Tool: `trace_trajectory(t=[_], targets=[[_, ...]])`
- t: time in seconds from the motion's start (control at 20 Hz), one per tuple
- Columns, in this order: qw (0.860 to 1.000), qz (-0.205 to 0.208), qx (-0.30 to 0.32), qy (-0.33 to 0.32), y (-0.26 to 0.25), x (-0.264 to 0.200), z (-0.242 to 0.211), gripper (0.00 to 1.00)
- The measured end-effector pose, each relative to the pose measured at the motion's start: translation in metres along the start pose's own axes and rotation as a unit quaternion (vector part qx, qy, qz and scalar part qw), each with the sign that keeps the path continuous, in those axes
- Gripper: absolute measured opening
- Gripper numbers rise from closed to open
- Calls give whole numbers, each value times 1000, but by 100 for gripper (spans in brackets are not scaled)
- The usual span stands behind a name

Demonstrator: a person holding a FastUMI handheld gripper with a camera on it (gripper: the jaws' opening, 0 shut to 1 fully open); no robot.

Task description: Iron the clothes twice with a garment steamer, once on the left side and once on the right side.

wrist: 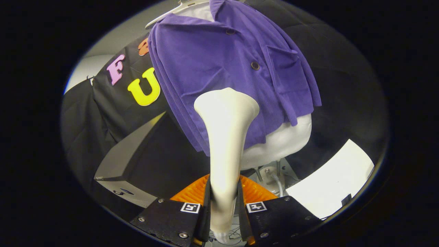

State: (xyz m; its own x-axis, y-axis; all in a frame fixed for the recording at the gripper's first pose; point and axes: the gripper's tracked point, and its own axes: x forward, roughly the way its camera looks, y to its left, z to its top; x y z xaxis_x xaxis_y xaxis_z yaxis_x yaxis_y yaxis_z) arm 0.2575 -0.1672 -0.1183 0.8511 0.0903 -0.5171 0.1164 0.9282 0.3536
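A cream-white garment steamer (224,144) stands up between my fingers, and my gripper (223,206) is shut on its narrow handle. Its flared head reaches up in front of the lower front of a purple button shirt (219,68); whether it touches the cloth I cannot tell. The shirt hangs on a white mannequin torso (281,144) with a white hanger (171,12) at the collar. The steamer head covers part of the shirt's lower hem near the button line.
A dark box with a grey face (127,171) stands left of the steamer, below the shirt. A white sheet (332,181) lies to the right. The mannequin's metal stand and cable (274,178) sit just beyond my fingers.
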Motion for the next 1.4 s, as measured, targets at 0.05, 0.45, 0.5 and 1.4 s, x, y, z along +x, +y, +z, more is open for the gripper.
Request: trace_trajectory(t=[0.05,0.45,0.5,1.4], targets=[[1000,3,-3,-16,2,-13,16,34],[991,23,-17,-133,29,-72,135,34],[988,24,-16,-151,29,-79,152,34],[951,-22,8,-309,-2,-61,334,34]])
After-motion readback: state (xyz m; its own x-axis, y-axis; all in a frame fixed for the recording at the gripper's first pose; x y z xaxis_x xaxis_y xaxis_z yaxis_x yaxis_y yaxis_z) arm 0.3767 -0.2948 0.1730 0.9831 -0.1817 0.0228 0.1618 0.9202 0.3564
